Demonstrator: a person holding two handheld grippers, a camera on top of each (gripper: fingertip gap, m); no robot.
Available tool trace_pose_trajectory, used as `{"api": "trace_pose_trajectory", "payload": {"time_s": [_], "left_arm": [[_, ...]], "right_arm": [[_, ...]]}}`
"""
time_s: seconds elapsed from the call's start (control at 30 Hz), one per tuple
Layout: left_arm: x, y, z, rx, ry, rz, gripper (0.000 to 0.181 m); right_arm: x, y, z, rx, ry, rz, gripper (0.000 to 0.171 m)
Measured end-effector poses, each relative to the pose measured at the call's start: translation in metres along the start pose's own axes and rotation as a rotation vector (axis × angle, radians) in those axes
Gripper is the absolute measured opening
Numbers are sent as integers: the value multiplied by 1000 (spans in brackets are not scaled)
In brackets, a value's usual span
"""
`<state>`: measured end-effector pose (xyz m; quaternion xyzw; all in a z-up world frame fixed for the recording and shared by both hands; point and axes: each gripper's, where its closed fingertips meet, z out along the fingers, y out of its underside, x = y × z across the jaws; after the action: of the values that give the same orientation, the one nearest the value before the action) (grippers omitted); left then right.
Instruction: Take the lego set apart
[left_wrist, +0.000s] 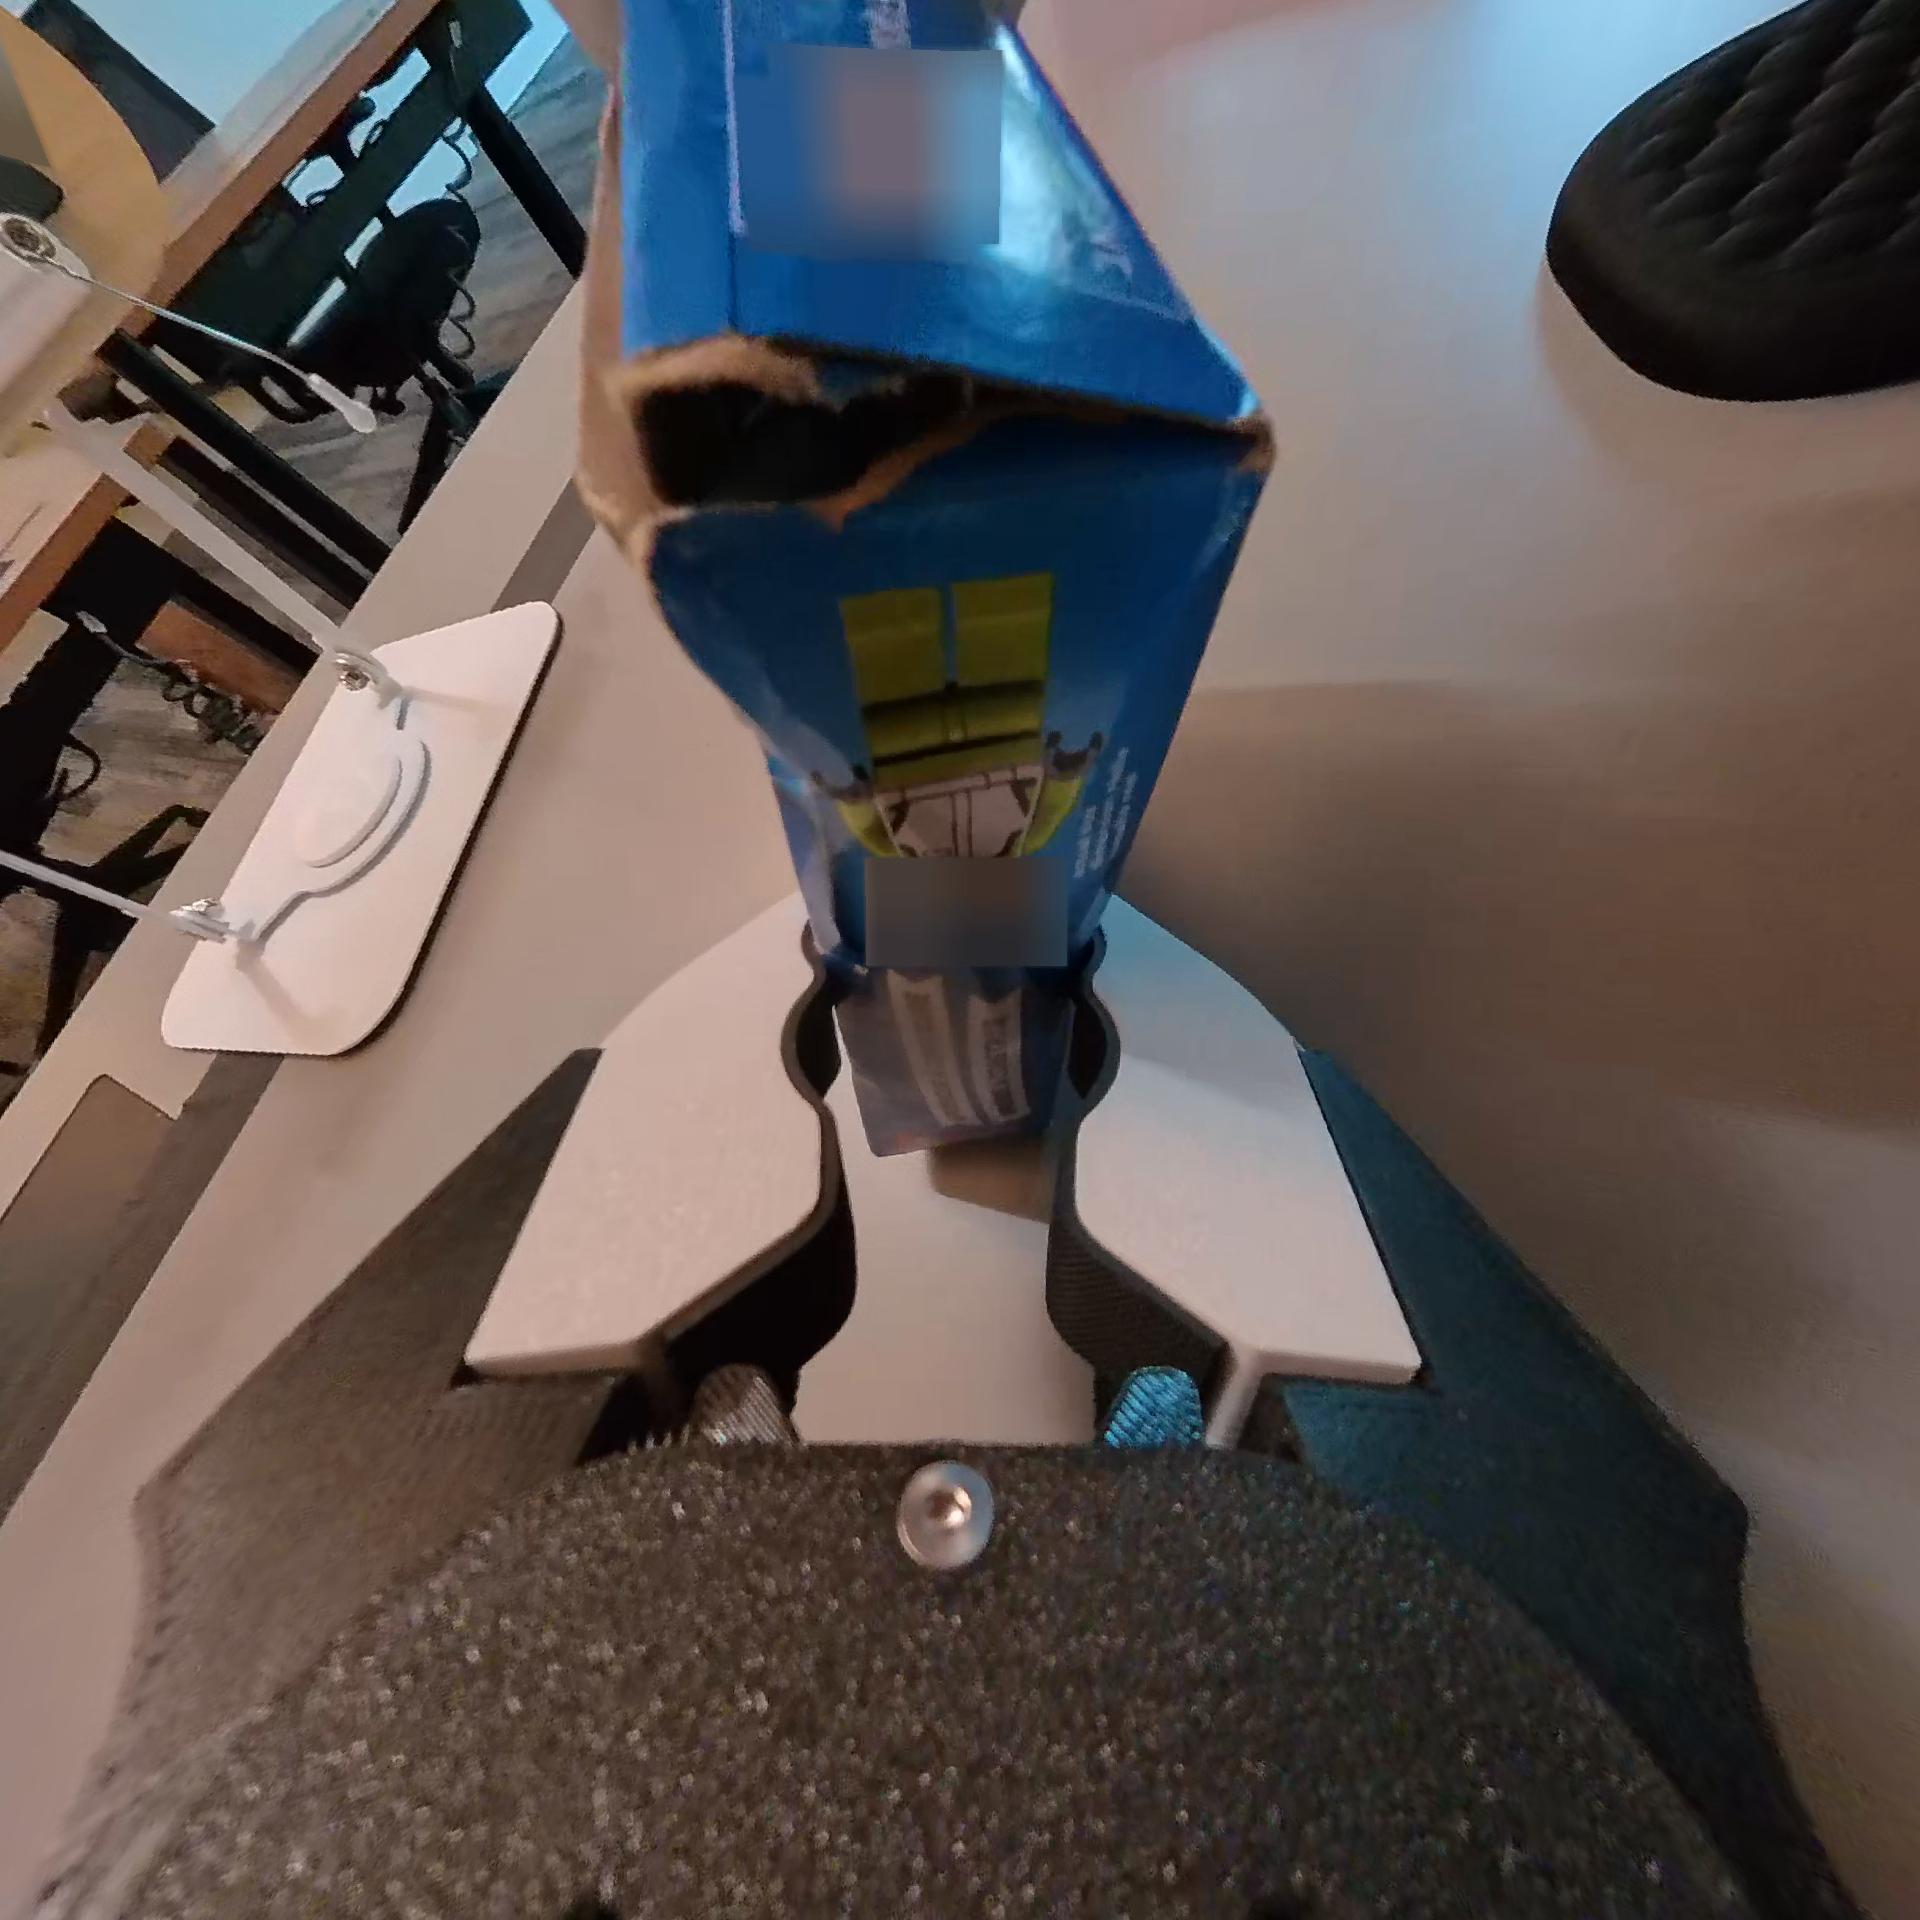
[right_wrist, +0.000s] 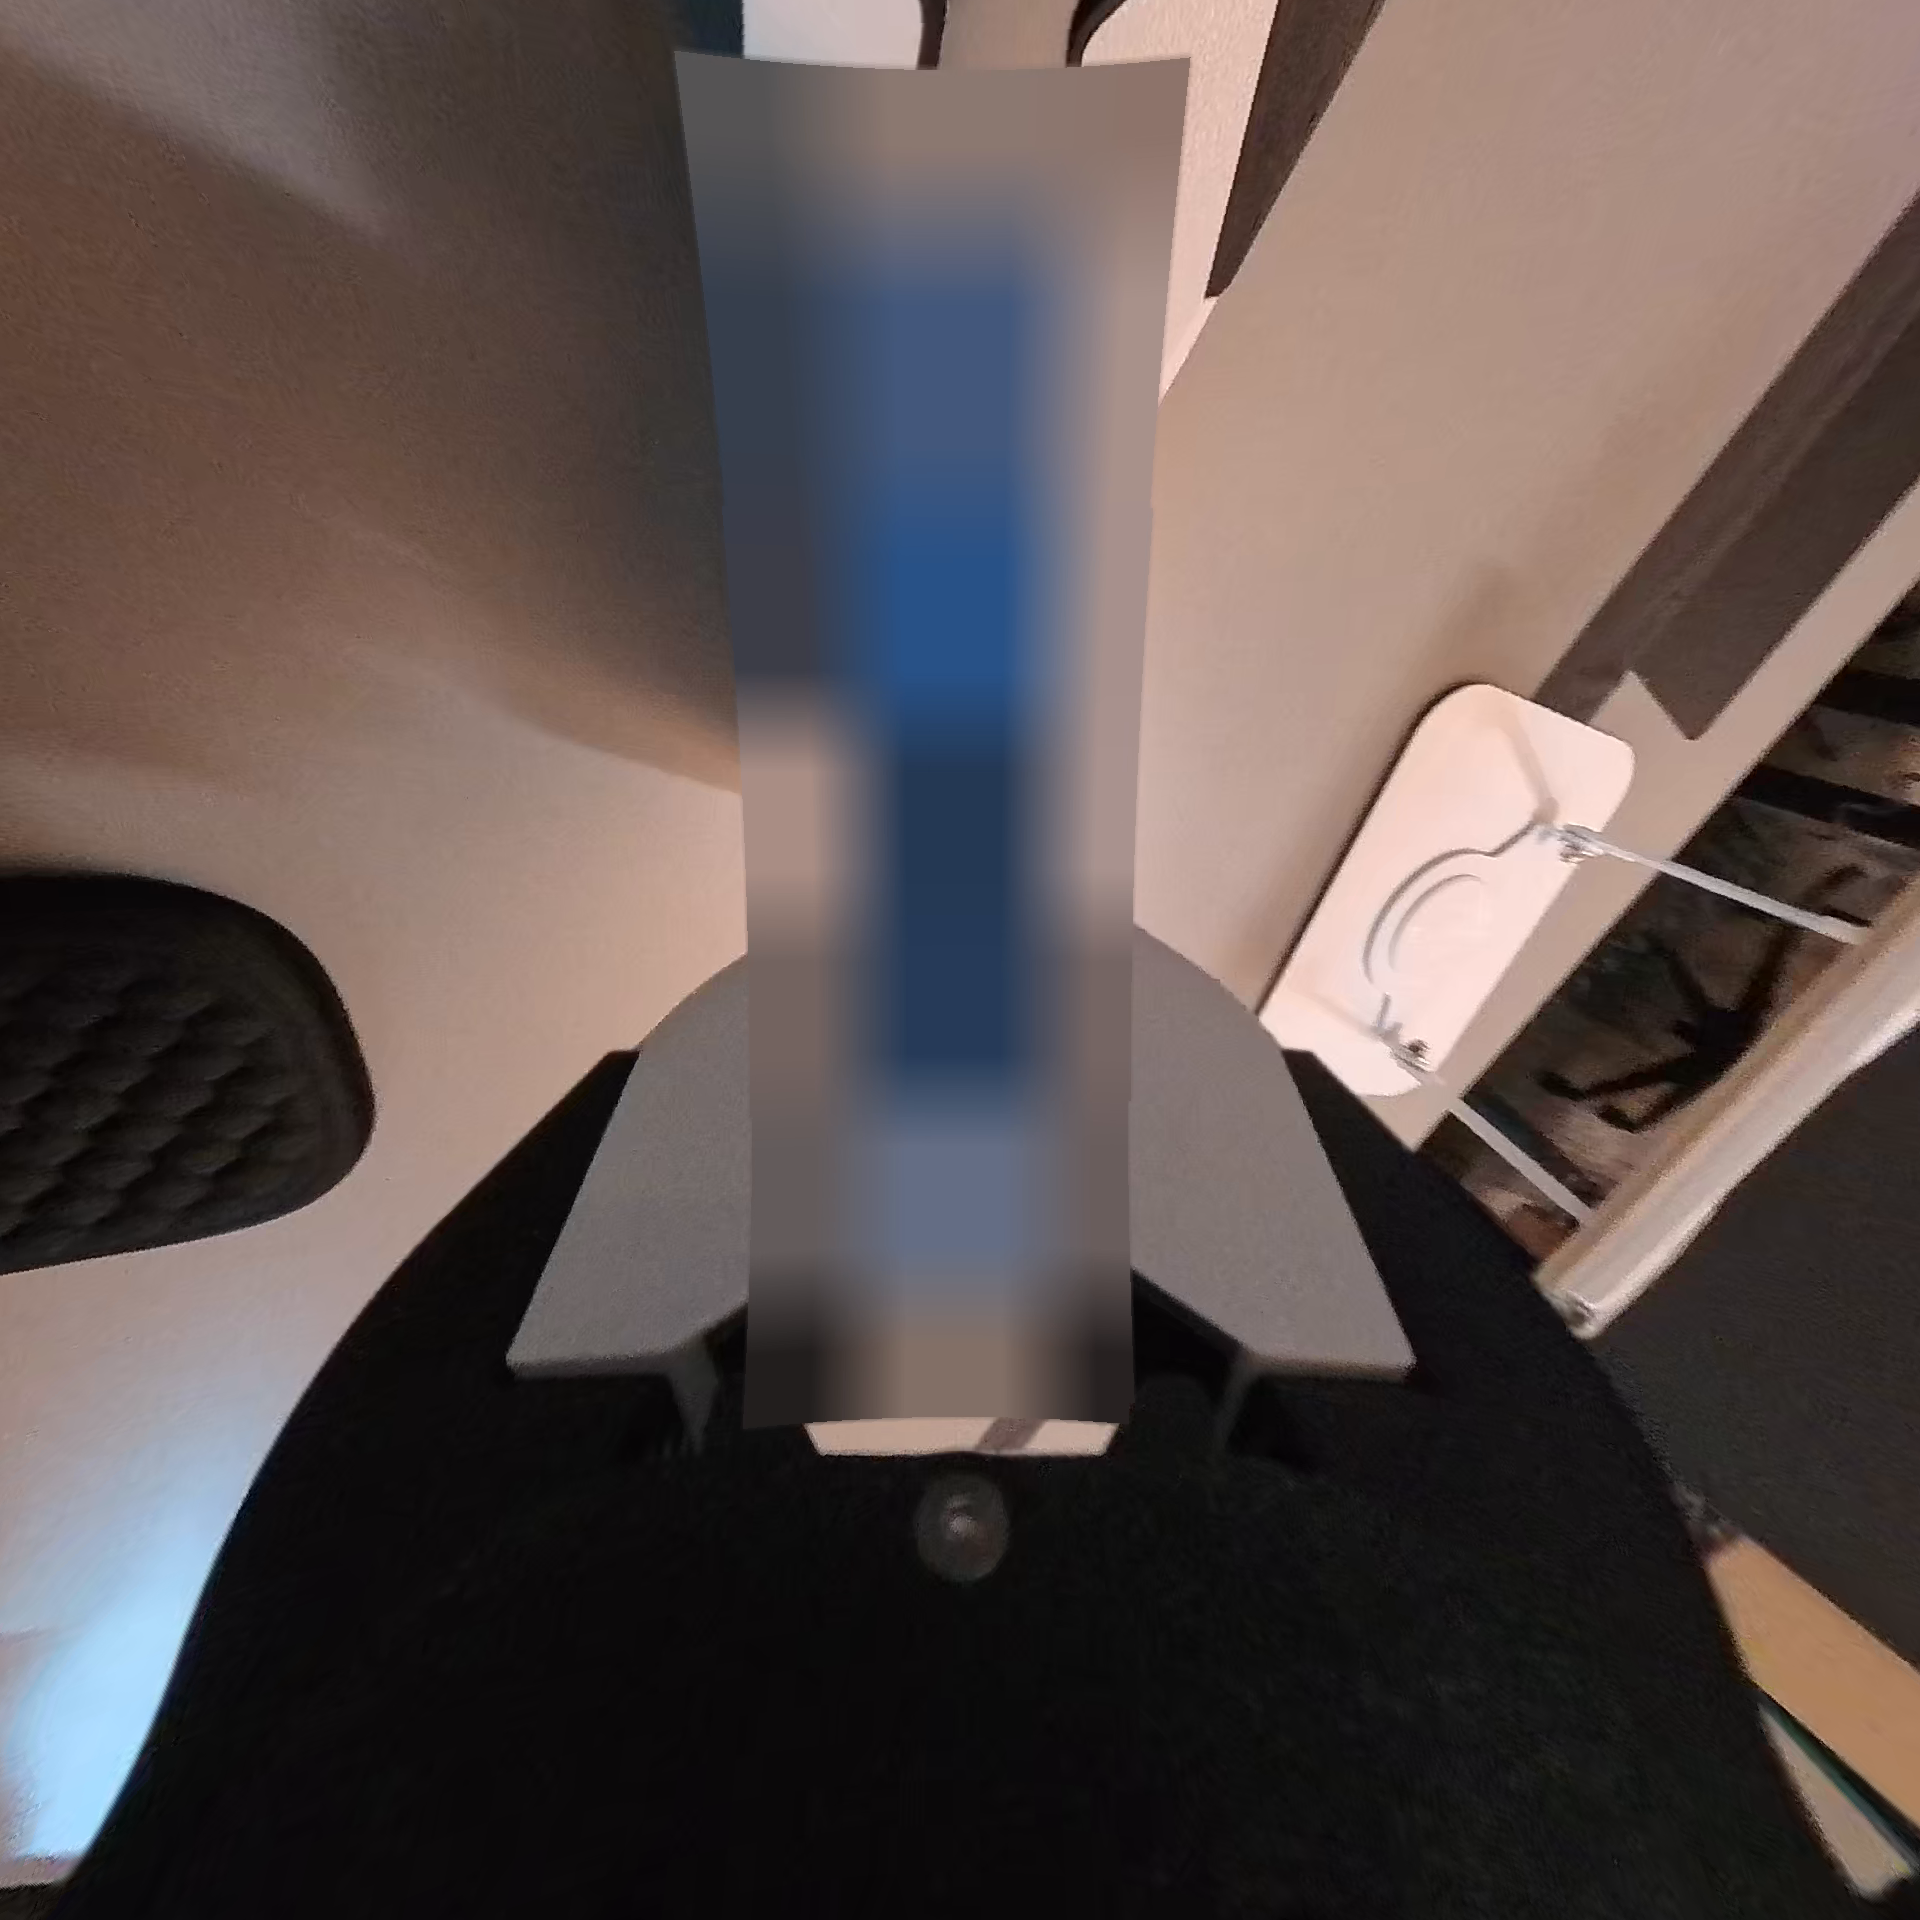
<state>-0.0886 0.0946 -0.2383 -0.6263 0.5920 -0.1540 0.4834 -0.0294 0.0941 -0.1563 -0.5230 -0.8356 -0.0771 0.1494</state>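
**Left gripper clamps blue Lego box above the table**

In the left wrist view the left gripper has its two fingers closed partway onto the near end of a blue cardboard box, pinching a folded flap between the tips. The box is held off the white table and runs away from the camera. Its near face carries a picture of a yellow-green brick model and some small print; printing shows, but none of it is repeated here, and two patches are blurred over. Farther up, a torn seam gapes open, showing raw brown card and a dark inside.

Beyond and to the left, a white plate with wire fittings lies flat near the table edge. A black textured pad rests at the far right.

In the right wrist view a blur covers the middle, so whether the right gripper is closed or holds anything cannot be told.
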Motion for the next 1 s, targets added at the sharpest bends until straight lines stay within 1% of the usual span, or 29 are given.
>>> {"api": "trace_pose_trajectory", "payload": {"time_s": [0.17,0.27,0.37,0.47,0.53,0.63,0.8,1.0], "left_arm": [[-2,1,0,8,12,-35,41],[-6,2,-1,21,35,-110,41],[-11,4,-1,36,67,-207,41],[-13,5,-2,46,99,-289,41],[-13,6,-2,52,114,-324,41],[-14,7,-1,52,119,-336,41],[-13,6,-1,41,104,-305,41],[-10,4,-1,39,93,-278,43]], "right_arm": [[6,-1,2,34,-103,19,32],[17,-4,4,100,-111,41,38],[34,-5,5,162,0,37,42],[48,-7,2,185,162,-16,45],[55,-8,1,193,246,-33,48],[59,-10,0,199,326,-83,49],[45,-7,2,185,179,-49,40],[38,-6,2,156,57,-41,33]]}}
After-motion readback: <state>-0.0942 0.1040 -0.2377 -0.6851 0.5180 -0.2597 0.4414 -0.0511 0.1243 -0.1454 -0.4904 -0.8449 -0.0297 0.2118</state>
